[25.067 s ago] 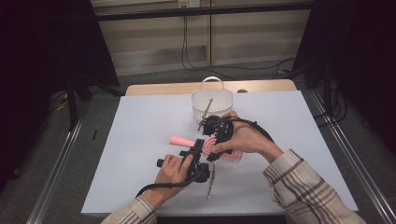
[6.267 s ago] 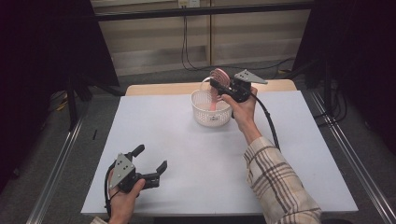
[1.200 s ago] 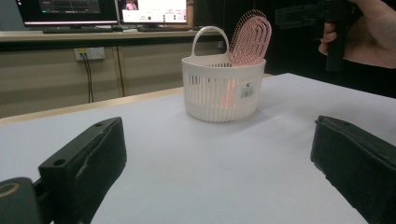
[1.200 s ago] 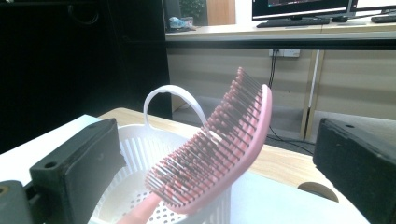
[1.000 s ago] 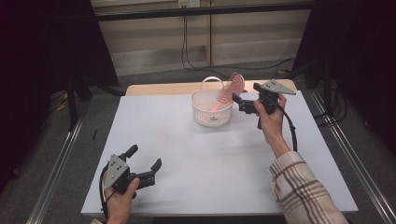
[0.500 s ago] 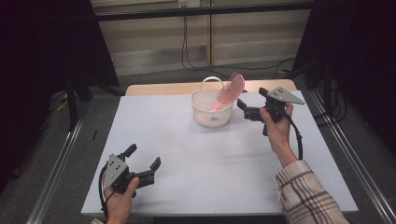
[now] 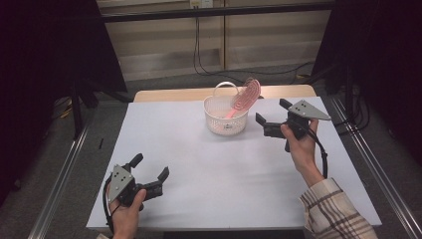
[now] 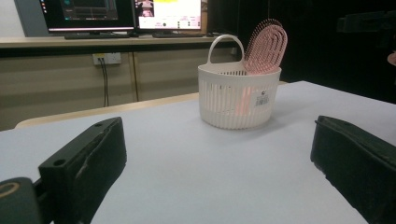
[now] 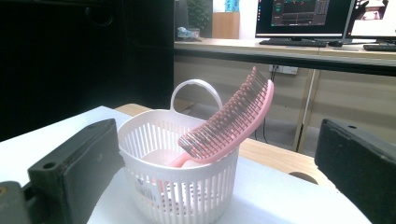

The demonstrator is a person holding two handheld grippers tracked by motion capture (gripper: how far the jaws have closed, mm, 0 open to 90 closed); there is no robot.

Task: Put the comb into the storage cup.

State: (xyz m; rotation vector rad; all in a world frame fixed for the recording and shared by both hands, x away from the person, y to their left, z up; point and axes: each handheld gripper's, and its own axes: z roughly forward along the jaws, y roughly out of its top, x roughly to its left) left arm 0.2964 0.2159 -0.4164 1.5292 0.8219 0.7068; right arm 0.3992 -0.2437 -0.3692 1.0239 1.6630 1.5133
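overhead forward-down; gripper views share basket (image 8: 239, 98)

The pink brush (image 7: 243, 99) now leans in the white basket (image 7: 226, 115), released; the right tongs (image 7: 272, 117) sit empty beside it, drawn back.

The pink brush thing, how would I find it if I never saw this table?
Look at the white table, toward its far edge, for the round white slotted plastic basket with a hoop handle. The pink oval plastic hairbrush leans inside, its bristly head sticking above the rim, the one pink thing there.
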